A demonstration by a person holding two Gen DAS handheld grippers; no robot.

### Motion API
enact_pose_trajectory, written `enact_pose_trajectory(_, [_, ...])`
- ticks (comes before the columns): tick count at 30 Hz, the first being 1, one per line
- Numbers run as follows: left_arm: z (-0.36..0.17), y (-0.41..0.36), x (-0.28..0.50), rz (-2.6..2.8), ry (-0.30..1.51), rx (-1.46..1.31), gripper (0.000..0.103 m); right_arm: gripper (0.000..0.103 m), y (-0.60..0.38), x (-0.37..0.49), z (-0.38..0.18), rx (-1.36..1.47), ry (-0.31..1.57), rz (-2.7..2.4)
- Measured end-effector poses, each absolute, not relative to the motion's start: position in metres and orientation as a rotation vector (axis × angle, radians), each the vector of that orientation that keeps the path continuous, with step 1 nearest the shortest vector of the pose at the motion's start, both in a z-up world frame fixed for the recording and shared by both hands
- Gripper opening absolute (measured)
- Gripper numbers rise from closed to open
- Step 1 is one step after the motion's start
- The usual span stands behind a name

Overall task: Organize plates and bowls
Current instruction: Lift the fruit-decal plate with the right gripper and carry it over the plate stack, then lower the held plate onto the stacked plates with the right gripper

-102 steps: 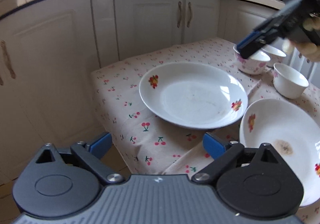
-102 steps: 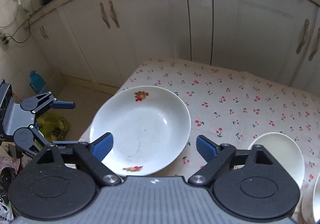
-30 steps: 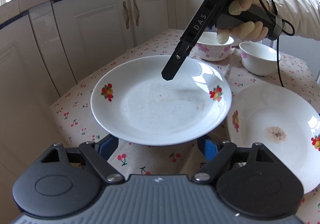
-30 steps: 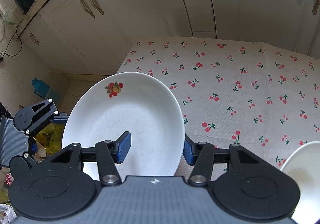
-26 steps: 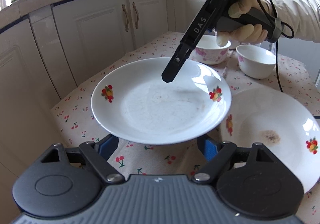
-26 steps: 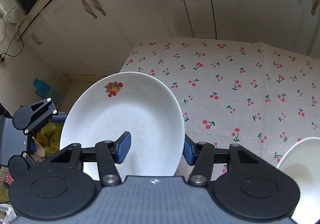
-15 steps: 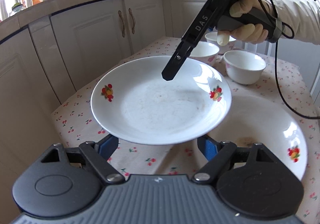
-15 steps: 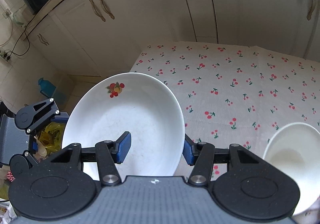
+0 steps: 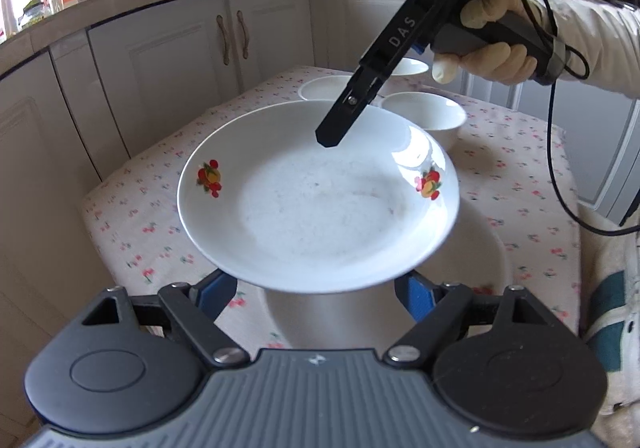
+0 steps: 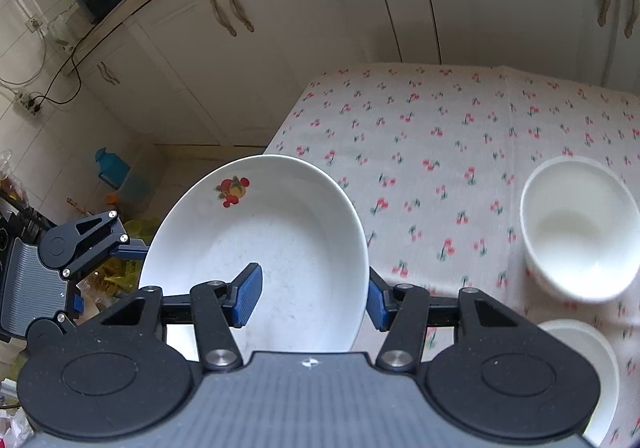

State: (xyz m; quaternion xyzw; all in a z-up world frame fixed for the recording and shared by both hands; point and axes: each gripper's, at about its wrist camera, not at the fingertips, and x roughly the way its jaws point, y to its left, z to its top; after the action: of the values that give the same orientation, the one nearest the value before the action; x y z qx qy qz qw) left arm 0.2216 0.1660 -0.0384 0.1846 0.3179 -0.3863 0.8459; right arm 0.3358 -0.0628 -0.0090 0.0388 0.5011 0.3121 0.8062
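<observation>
Right hand-held gripper (image 10: 308, 294) clamped on the rim of a white plate (image 9: 316, 196), one ribbed blue pad (image 10: 248, 294) inside the glossy well, the other under the rim. Plate is round, shallow, glazed ceramic, two red-orange fruit decals on the sloped rim, faint grey specks in the well. It's held in the air above the desk (image 10: 440, 136), tilted, partly over a second white plate (image 9: 480, 268) lying flat on the cloth below; that one is mostly hidden and blurred.

Left hand-held gripper (image 9: 316, 290) is spread wide, blue pads sitting below the held plate's near edge on either side, not closed on anything; whether they touch the plate can't be told.

Desk covered with a soft cream cloth printed with small red cherries. Three plain white bowls stand on it beyond the plate: the nearest bowl (image 9: 424, 116), round with deep smooth walls, a second bowl (image 9: 324, 86) and a third bowl (image 9: 412, 66) behind it, partly hidden by the black gripper arm.

Cream panelled cabinets (image 10: 320, 28) with curved metal handles behind
</observation>
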Motion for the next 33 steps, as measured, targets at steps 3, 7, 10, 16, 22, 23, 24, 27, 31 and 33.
enact_pose_trajectory(3, [-0.040,0.164,0.207,-0.816,0.673,0.372,0.086,0.060,-0.067,0.324,-0.014,0.089,1.089,0.664])
enact_pose_trajectory(7, [-0.045,0.161,0.194,-0.815,0.696,0.355,0.086,0.060,-0.071,0.310,-0.023,0.100,1.109,0.661])
enact_pose_trajectory(10, [-0.050,0.159,0.185,-0.813,0.707,0.348,0.086,0.060,-0.072,0.301,-0.029,0.098,1.118,0.659])
enact_pose_trajectory(16, [-0.055,0.157,0.176,-0.808,0.721,0.333,0.086,0.060,-0.074,0.286,-0.034,0.100,1.109,0.655])
enact_pose_trajectory(22, [-0.054,0.156,0.172,-0.815,0.712,0.319,0.086,0.060,-0.078,0.281,-0.036,0.099,1.111,0.634])
enact_pose_trajectory(23, [-0.054,0.156,0.172,-0.814,0.711,0.321,0.086,0.060,-0.078,0.280,-0.036,0.096,1.111,0.631])
enact_pose_trajectory(24, [-0.055,0.156,0.172,-0.812,0.713,0.325,0.086,0.060,-0.078,0.279,-0.037,0.095,1.113,0.628])
enact_pose_trajectory(27, [-0.058,0.156,0.171,-0.807,0.722,0.323,0.086,0.060,-0.079,0.278,-0.039,0.101,1.117,0.624])
enact_pose_trajectory(31, [-0.060,0.158,0.170,-0.804,0.725,0.303,0.086,0.060,-0.077,0.276,-0.041,0.096,1.118,0.620])
enact_pose_trajectory(33, [-0.061,0.159,0.170,-0.804,0.727,0.293,0.086,0.060,-0.077,0.276,-0.042,0.095,1.121,0.618])
